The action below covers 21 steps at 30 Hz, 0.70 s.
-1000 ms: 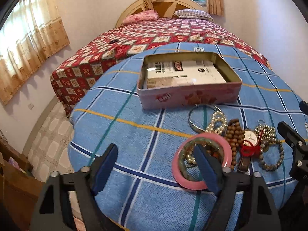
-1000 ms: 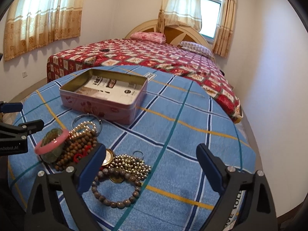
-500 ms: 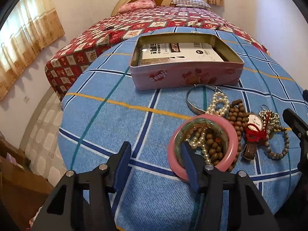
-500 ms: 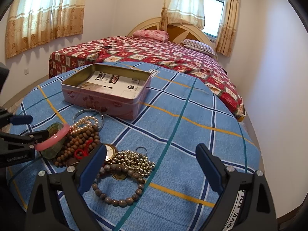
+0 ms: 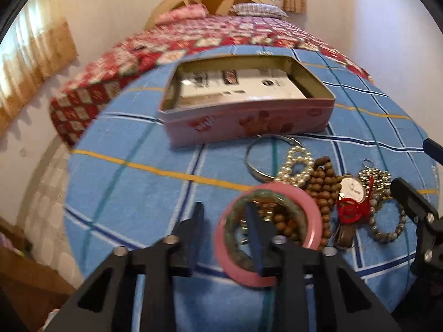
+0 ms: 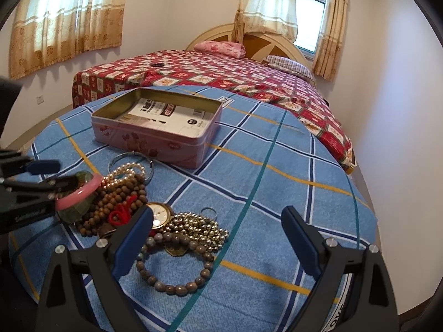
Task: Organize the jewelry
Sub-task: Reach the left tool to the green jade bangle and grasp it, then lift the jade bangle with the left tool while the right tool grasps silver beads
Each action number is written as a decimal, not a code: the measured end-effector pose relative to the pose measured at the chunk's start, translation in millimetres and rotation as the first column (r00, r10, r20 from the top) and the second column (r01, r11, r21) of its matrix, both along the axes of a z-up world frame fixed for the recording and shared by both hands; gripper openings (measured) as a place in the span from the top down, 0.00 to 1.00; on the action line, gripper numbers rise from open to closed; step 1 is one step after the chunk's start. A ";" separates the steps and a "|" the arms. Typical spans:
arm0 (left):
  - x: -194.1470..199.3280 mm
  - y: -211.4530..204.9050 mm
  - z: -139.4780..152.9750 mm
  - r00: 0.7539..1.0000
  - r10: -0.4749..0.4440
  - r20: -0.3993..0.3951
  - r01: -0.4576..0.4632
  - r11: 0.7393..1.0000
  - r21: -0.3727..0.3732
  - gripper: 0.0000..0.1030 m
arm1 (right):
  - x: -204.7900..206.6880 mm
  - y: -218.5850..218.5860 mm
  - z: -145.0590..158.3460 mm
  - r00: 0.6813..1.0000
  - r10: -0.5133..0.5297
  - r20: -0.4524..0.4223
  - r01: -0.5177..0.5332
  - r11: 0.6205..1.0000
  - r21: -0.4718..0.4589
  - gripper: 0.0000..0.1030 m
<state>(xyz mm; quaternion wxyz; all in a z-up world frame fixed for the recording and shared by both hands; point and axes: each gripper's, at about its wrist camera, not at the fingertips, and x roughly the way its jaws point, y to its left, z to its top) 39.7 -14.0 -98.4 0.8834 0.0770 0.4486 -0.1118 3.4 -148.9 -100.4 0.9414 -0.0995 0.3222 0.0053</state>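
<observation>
A pink bangle (image 5: 313, 215) lies over a green bangle (image 5: 235, 238) at the left end of a jewelry heap on the blue checked tablecloth. My left gripper (image 5: 223, 210) is closing: one finger stands inside the pink ring, the other outside its left rim, a small gap still showing. The right wrist view shows the pink bangle (image 6: 83, 192) tilted against that finger. Wooden beads (image 5: 324, 185), pearls (image 5: 296, 166), a watch (image 6: 159, 214) and a grey bead bracelet (image 6: 171, 285) lie beside it. My right gripper (image 6: 218, 211) hangs open over the heap's right end, holding nothing.
An open pink tin (image 5: 249, 127) with a white carton inside stands behind the heap. A silver bangle (image 5: 254, 166) lies just in front of it. The round table's edge (image 5: 72, 221) drops off at the left. A bed with a red quilt (image 6: 221, 69) fills the background.
My left gripper's fingers have drawn much closer together and moved forward, so one finger now stands inside the pink bangle. The right gripper has stayed where it was.
</observation>
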 end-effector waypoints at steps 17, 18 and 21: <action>-10.1 21.4 56.8 0.988 0.019 0.154 -0.006 0.996 -0.088 0.94 | 6.1 -11.6 -4.8 0.999 -0.008 -0.037 0.009 0.999 0.041 0.23; -8.9 22.7 56.6 0.987 0.025 0.157 -0.012 0.997 -0.082 0.94 | 5.6 -11.8 -4.3 0.999 -0.003 -0.037 0.005 0.999 0.046 0.23; -6.3 24.4 50.4 0.989 0.032 0.141 -0.021 0.997 -0.080 0.94 | 5.3 -11.9 -4.5 0.999 0.009 -0.047 -0.007 0.999 0.050 0.25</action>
